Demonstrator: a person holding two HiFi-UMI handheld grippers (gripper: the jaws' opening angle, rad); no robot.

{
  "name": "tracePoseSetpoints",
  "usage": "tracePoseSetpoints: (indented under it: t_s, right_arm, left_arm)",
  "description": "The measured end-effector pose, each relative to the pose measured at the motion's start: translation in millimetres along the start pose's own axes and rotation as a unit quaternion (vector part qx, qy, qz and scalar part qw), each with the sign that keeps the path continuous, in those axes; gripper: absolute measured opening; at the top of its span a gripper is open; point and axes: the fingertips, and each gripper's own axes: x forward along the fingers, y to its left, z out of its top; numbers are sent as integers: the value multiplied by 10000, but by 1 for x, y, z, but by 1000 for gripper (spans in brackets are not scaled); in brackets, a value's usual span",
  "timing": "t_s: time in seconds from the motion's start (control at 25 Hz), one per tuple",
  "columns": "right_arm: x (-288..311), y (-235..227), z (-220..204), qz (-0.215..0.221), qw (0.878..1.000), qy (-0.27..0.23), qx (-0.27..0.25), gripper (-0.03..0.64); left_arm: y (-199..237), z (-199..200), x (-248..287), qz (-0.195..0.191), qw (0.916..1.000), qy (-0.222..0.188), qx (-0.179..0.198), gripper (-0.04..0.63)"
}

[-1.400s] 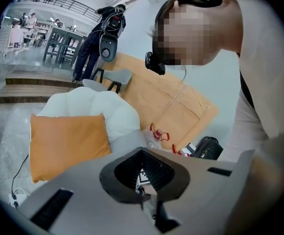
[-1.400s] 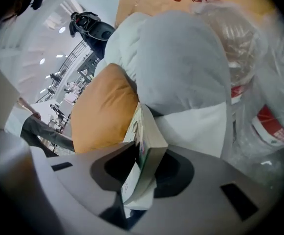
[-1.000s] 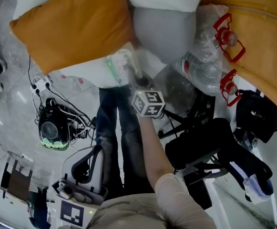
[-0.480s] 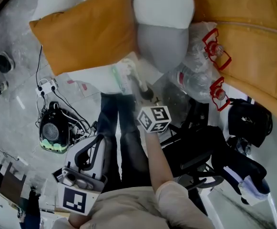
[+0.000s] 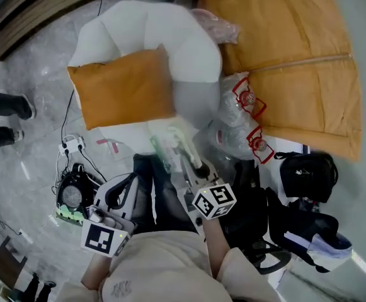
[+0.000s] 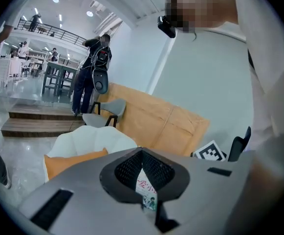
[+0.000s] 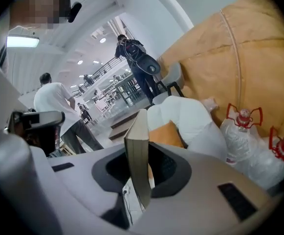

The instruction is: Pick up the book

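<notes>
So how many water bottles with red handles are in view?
2. One bottle lies beside the orange sofa; the other bottle lies nearer the black bag. More may be hidden.

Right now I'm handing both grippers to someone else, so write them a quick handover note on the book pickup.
Right gripper: shut on the book, which stands upright between its jaws.
Left gripper: jaws together, holding nothing.
Book: in the air in front of the person, clear of the orange pillow.
Done: the pickup looks complete.
Left: probably only keeping the grip steady.
</notes>
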Motion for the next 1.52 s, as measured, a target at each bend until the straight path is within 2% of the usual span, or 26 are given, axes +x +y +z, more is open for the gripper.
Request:
tracePoseSetpoints:
  t_s: [0.36, 0.68, 1.12, 1.32, 1.52]
  right_arm:
    - [-101, 46, 89, 58, 9986, -519, -7, 80]
    - [-141, 75, 140, 6, 9939, -1054, -335, 80]
    - [-165, 77, 152, -34, 9929, -1137, -350, 80]
    - [-162, 83, 151, -10, 9931, -1145, -268, 78]
    - [-153, 86, 166, -47, 9917, -1225, -387, 80]
  left_arm:
    - [-6, 77, -36, 501, 9967, -488, 407, 9]
    - [-37, 141, -51, 325, 9882, -1254, 812, 9]
    - [-55, 150, -57, 264, 9845, -1468, 919, 9]
    - [-37, 158, -69, 452, 9829, -1577, 838, 9]
    - [-17, 179, -79, 548, 9764, -1878, 911, 9]
